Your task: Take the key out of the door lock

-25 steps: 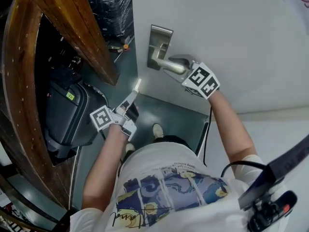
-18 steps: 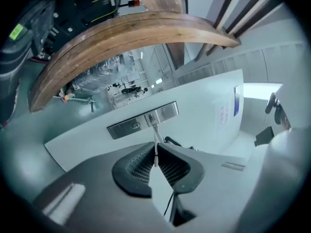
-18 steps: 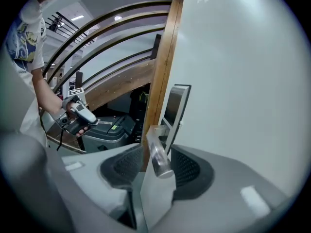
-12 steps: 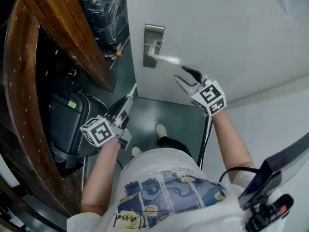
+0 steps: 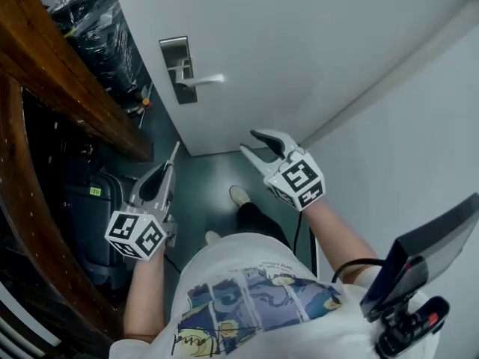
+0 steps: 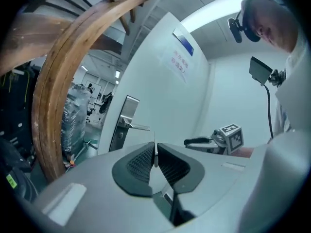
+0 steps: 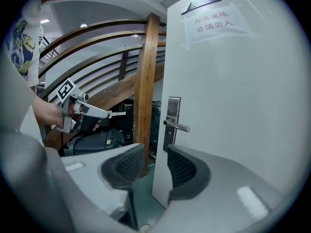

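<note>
Two grippers hang well apart from the door lock plate (image 5: 177, 69). The left gripper (image 5: 168, 167), below-left of it, pinches the key (image 6: 155, 152) in narrow jaws. The right gripper (image 5: 249, 142), below-right, is empty, its wide jaws just closing slightly.

Cool, even overhead light washes the white door (image 5: 299, 43) bright in the head view, while the space under the wooden handrail (image 5: 67, 81) drops into deep shadow. A ceiling strip light (image 6: 214, 13) burns out to glare at the top of the left gripper view. Both gripper views bend hard and fall to black around their round edges, with the nearest grey surfaces soft and out of focus. The key (image 6: 155, 147) in the jaws of the left gripper (image 6: 155, 155) shows as a thin bright sliver, and the door handle (image 5: 200, 80) catches a highlight.
</note>
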Action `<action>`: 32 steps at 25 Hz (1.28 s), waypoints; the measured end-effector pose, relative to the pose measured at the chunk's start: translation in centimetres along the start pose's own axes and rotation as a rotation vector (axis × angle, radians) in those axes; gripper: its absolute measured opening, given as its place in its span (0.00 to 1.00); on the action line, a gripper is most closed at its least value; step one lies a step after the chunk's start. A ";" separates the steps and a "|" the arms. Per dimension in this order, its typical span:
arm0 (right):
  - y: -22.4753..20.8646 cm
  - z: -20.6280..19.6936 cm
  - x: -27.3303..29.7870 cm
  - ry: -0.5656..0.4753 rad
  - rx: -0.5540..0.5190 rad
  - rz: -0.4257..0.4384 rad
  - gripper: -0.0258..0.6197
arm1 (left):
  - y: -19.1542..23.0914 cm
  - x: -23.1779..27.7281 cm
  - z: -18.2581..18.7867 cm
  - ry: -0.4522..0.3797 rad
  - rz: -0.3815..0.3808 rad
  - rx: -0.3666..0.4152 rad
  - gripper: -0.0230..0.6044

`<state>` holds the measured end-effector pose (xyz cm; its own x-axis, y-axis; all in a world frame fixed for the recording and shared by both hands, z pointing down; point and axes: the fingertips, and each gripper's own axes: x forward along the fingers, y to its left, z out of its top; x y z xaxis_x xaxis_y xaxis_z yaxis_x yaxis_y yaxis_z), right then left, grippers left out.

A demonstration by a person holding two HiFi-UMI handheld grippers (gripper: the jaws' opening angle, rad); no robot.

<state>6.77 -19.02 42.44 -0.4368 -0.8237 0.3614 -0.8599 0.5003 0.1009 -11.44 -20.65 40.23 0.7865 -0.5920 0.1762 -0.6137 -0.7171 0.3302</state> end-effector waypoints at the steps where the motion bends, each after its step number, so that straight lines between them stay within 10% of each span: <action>1: 0.6 -0.1 -0.5 -0.004 0.007 -0.005 0.27 | -0.4 -0.3 -0.1 0.005 0.001 0.022 0.07; 32: 7.8 -0.2 -4.9 0.055 -0.039 0.020 0.04 | -5.1 -2.5 -2.1 0.122 -0.121 0.074 0.07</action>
<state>2.31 -11.04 41.67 -0.4377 -0.7983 0.4137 -0.8398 0.5274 0.1292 -10.15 -14.78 40.03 0.8548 -0.4538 0.2519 -0.5139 -0.8081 0.2880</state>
